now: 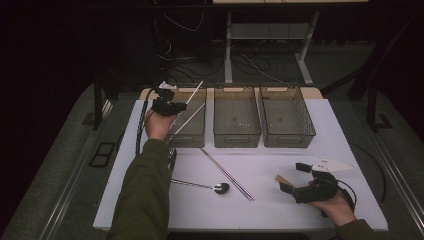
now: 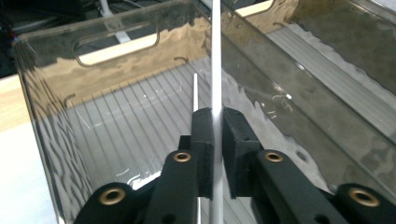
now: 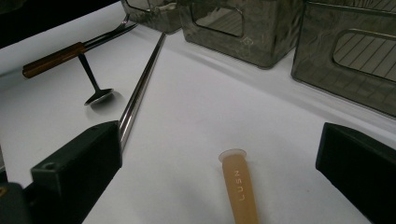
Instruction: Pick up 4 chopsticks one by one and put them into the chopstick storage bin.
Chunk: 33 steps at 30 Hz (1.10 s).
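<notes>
My left gripper [image 1: 172, 106] hangs over the left smoky-plastic bin [image 1: 192, 137]. It is shut on a thin metal chopstick [image 2: 216, 56], with the pads [image 2: 203, 140] close against both of its sides. The chopstick's far end sticks up past the bin's back rim [image 1: 197, 90]. A second chopstick [image 2: 195, 91] leans inside the same bin [image 2: 116, 74]. My right gripper [image 1: 294, 178] rests low over the white table with its jaws wide open [image 3: 219, 140]. A tan handle marked LUSN [image 3: 239, 186] lies on the table between them, untouched.
Two more smoky bins, middle [image 1: 236, 117] and right [image 1: 286, 117], stand in a row at the back. On the table lie a long metal chopstick [image 1: 227, 175], a small dark-bowled spoon [image 1: 220, 188] and a wooden-handled utensil [image 3: 56, 58].
</notes>
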Tool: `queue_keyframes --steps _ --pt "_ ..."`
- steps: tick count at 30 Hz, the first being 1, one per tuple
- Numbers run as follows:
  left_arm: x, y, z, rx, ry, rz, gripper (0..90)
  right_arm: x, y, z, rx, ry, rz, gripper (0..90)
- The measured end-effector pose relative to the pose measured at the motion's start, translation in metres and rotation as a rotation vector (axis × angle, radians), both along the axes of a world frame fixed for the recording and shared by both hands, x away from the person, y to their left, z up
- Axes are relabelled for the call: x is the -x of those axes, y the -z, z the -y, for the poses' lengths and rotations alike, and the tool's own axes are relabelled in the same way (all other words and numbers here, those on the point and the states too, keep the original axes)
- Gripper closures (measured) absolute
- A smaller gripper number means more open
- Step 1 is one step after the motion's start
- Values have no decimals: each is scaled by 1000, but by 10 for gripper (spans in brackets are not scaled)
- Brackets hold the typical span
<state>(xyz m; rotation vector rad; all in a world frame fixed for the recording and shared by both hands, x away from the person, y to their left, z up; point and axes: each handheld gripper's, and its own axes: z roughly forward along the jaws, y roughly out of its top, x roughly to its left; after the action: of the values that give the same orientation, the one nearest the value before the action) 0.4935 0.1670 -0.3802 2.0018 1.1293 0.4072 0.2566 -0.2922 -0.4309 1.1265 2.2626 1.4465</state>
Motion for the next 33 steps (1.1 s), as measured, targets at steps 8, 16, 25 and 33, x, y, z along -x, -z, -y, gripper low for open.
queue_keyframes --steps 8,16,25,33 --pt "8 -9 -1 11 17 23 577 1 0 0 3 -1 3 7" --pt "35 -29 6 47 83 42 435 1 0 0 5 2 1 7" --pt "75 -28 14 71 152 53 366 0 0 0 -1 3 0 7" --pt "112 -11 24 84 181 44 350 1 0 -1 4 -1 2 7"
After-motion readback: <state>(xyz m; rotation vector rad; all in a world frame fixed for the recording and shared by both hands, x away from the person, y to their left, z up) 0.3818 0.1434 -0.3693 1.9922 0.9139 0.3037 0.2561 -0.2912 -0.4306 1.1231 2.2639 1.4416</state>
